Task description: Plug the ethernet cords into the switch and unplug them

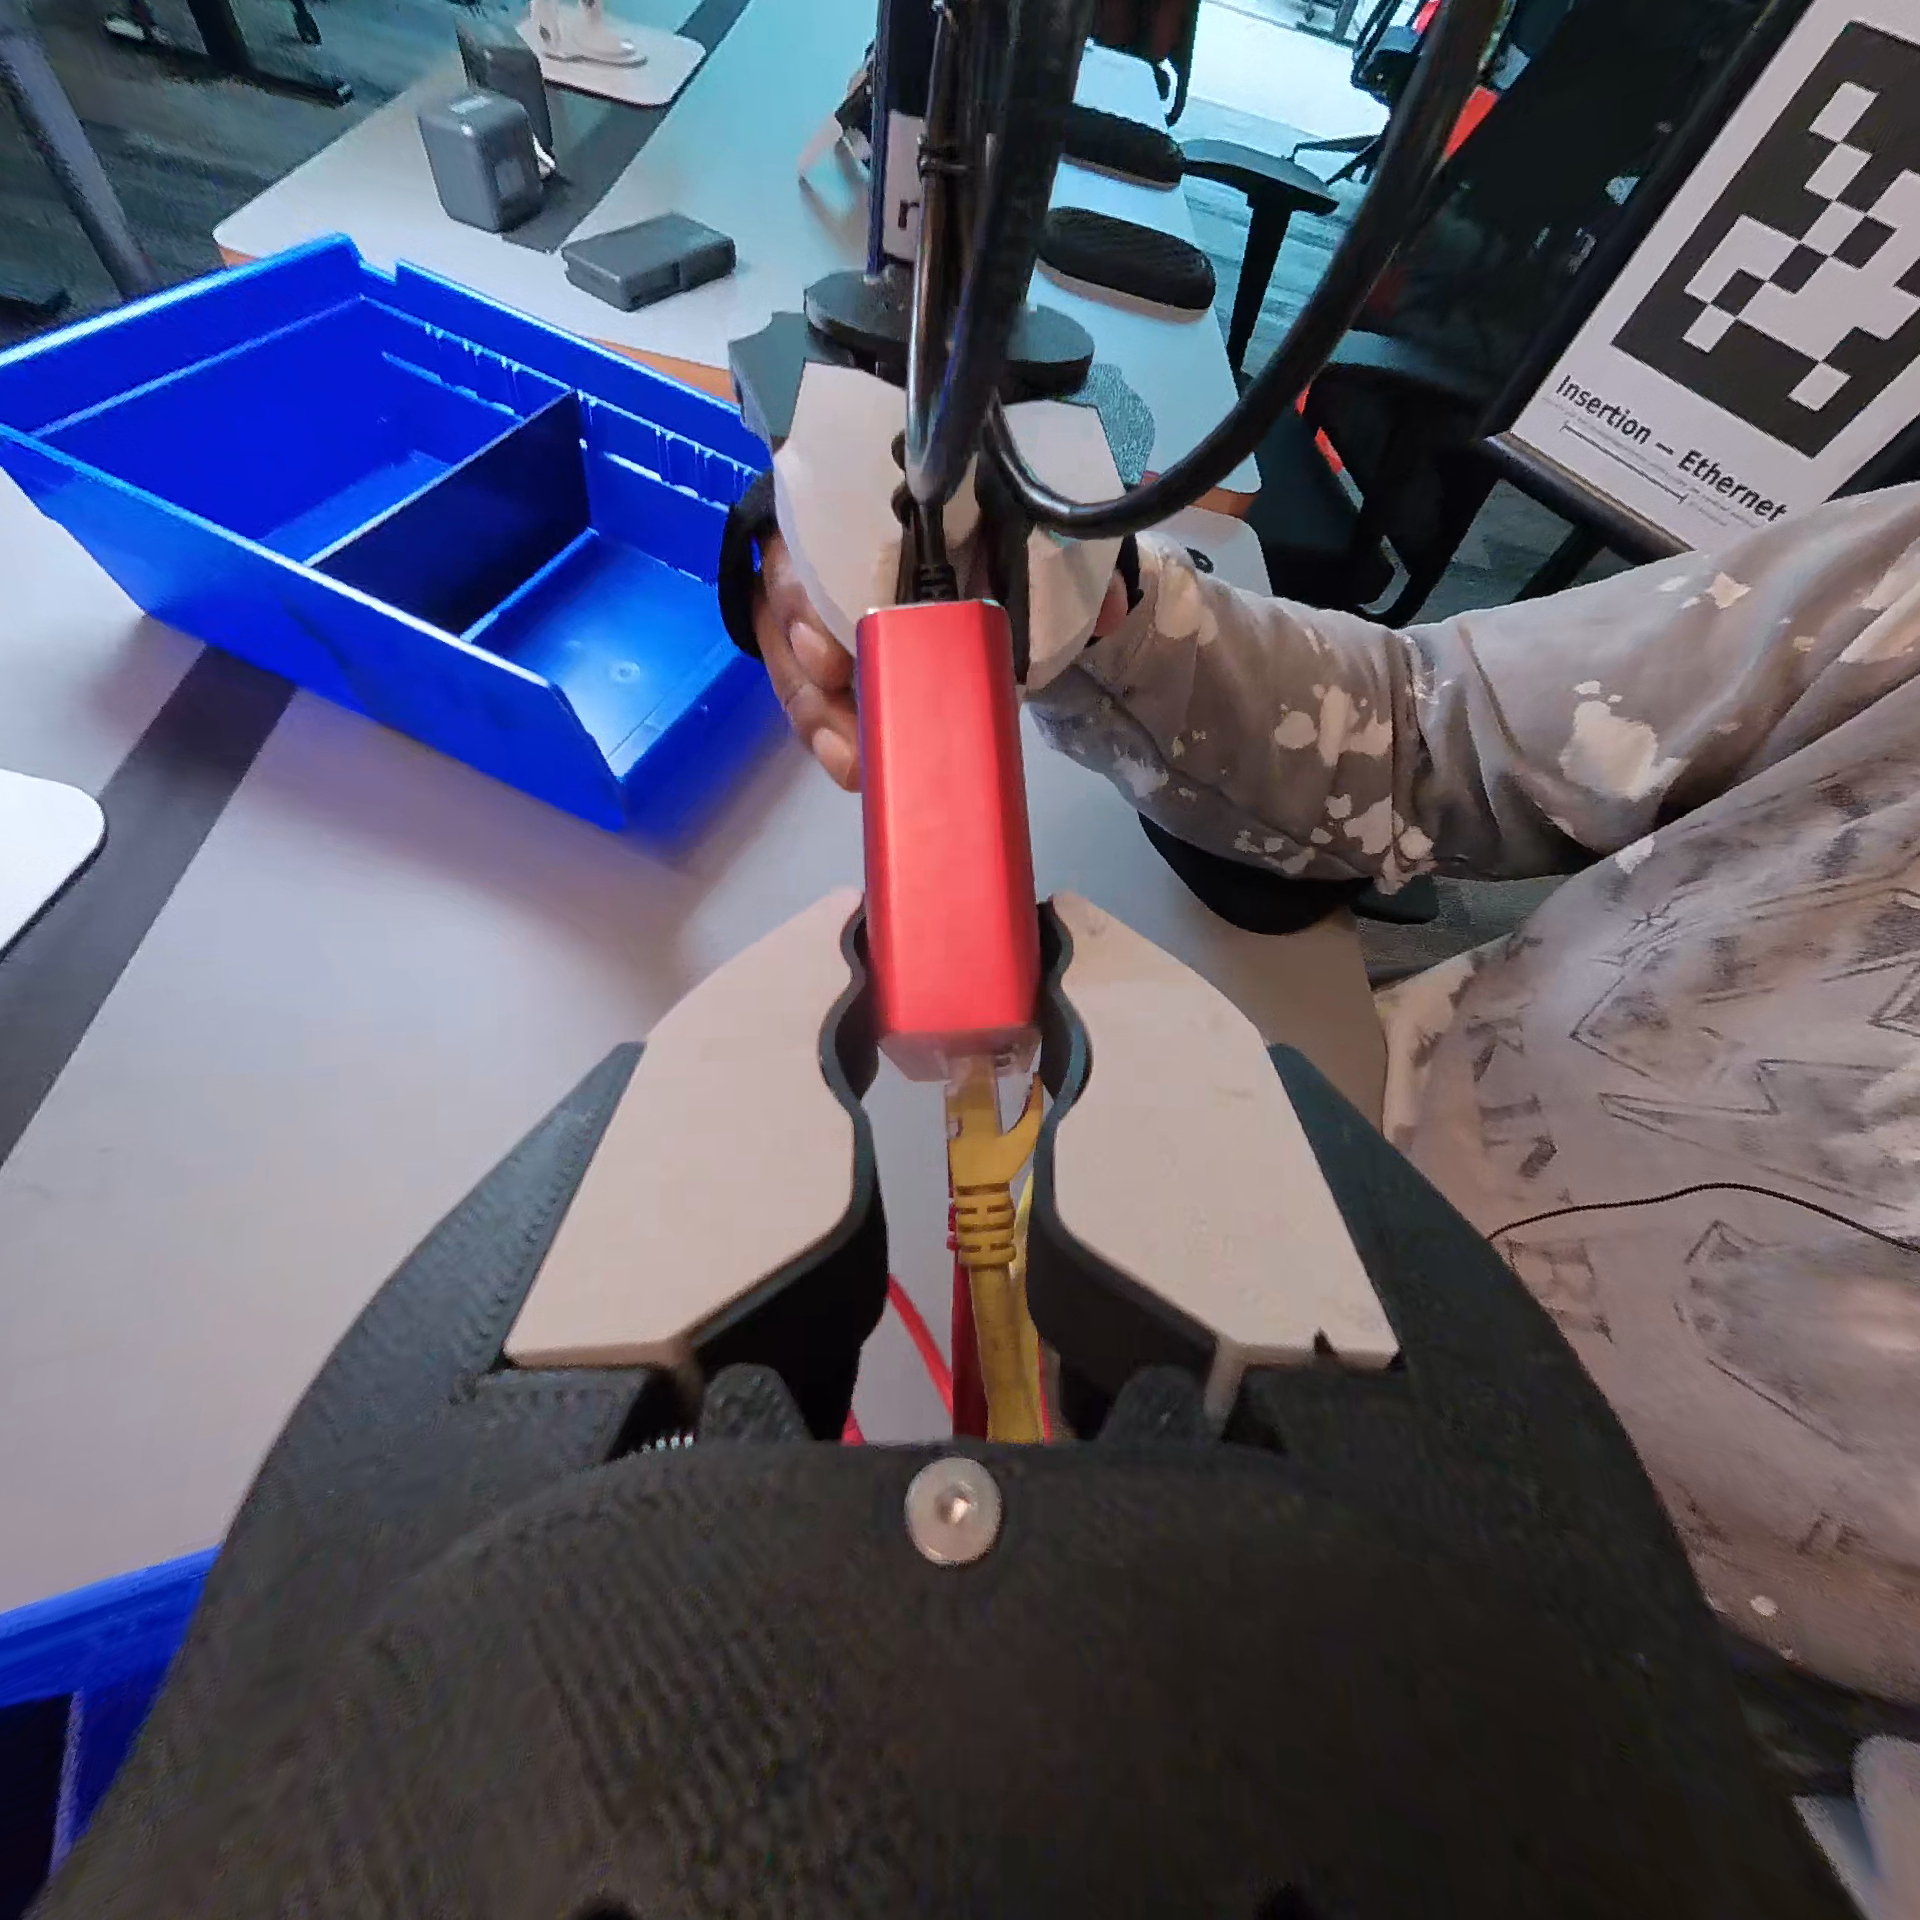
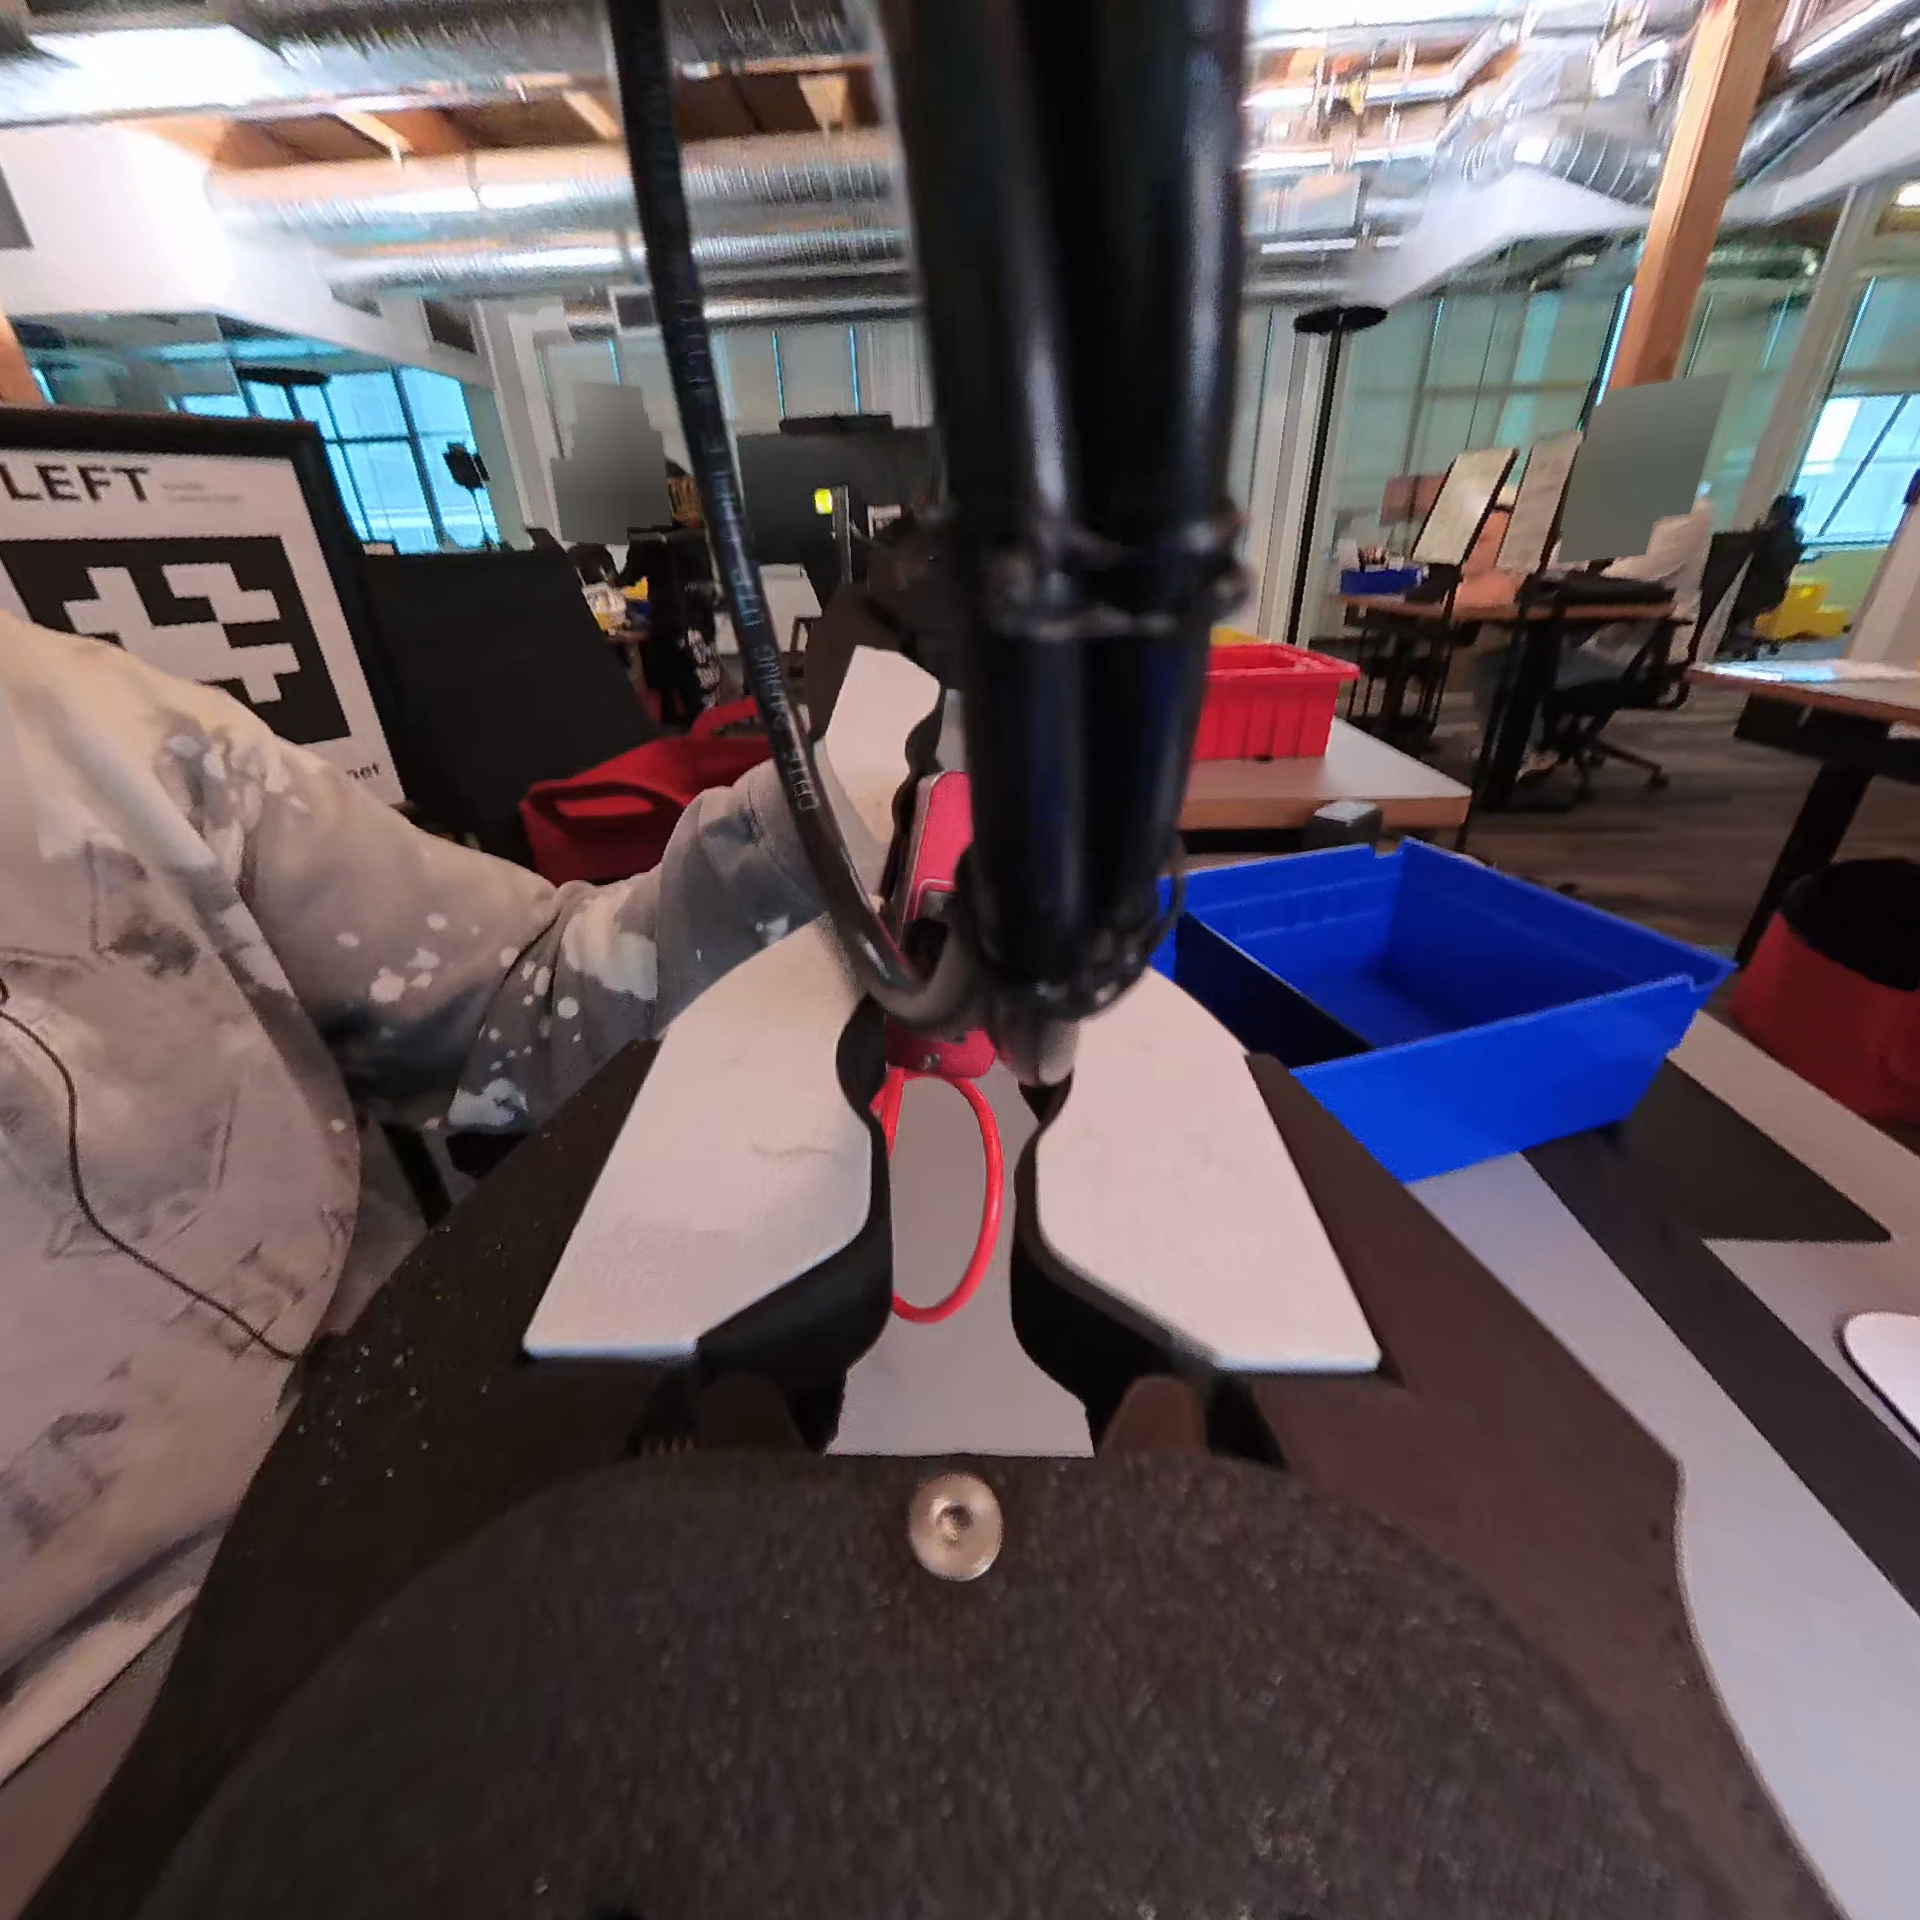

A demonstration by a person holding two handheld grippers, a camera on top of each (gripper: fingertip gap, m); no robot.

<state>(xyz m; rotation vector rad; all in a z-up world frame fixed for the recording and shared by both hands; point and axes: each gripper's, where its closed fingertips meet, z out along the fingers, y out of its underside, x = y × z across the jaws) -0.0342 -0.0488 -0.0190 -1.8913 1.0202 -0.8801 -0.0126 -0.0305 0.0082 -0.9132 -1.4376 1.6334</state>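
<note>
left gripper point(image 1: 951, 997) clamps the red switch point(image 1: 943, 821); right gripper point(image 2: 961, 1023) pinches the black cord point(image 2: 1081, 623): pull straight along the port axis.

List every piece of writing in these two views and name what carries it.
I will not copy the wording; these things carry writing:
White marker board: printed line beneath its pattern, legible.
Framed sign: heading above its pattern, legible.
Black cable: jacket lettering, blurred.
White label on the pole: mostly hidden.
Red switch: none visible.
</note>
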